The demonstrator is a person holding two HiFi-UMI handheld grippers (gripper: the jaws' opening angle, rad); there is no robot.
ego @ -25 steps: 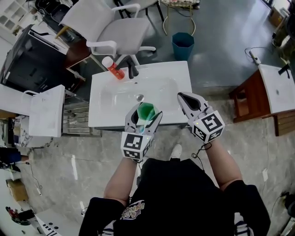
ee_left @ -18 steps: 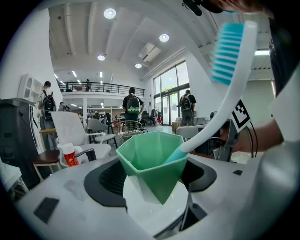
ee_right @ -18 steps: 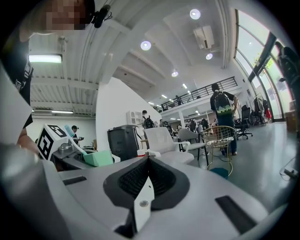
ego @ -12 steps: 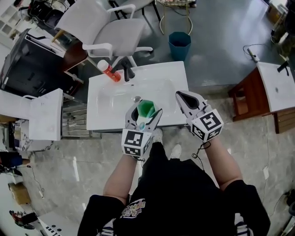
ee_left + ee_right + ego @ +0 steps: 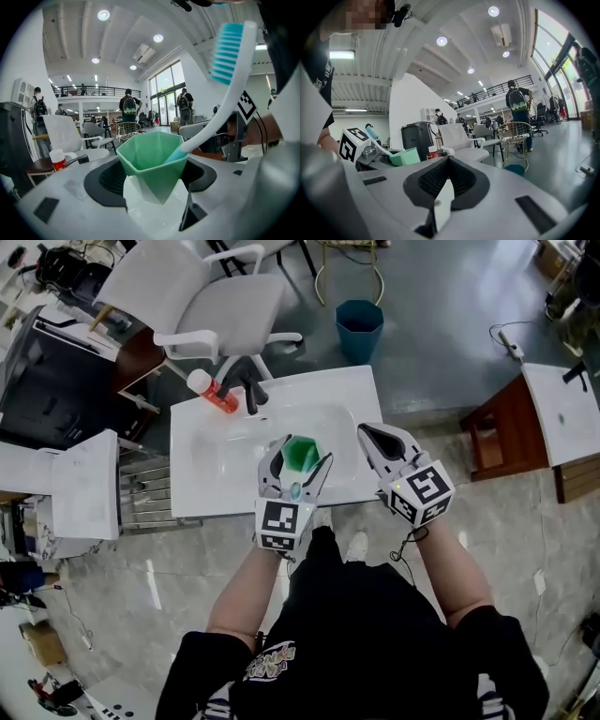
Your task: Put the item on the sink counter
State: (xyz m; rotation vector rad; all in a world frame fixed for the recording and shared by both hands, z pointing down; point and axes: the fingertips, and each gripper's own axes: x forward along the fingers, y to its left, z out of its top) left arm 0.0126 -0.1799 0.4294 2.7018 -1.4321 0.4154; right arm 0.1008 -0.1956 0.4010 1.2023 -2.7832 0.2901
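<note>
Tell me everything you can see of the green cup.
The green cup is mint-coloured, faceted, tapering to a narrow base, apparently plastic. It is held upright, mouth open, clamped at its sides by the left hand-held gripper above the white sink. A white toothbrush with blue bristles leans inside it, head up.

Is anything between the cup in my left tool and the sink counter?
Nothing visible. The green cup, gripped by the left tool, is above the basin's front, and the sink counter is bare on its left. The red bottle and faucet stand at the back; the shut right tool is alongside.
</note>
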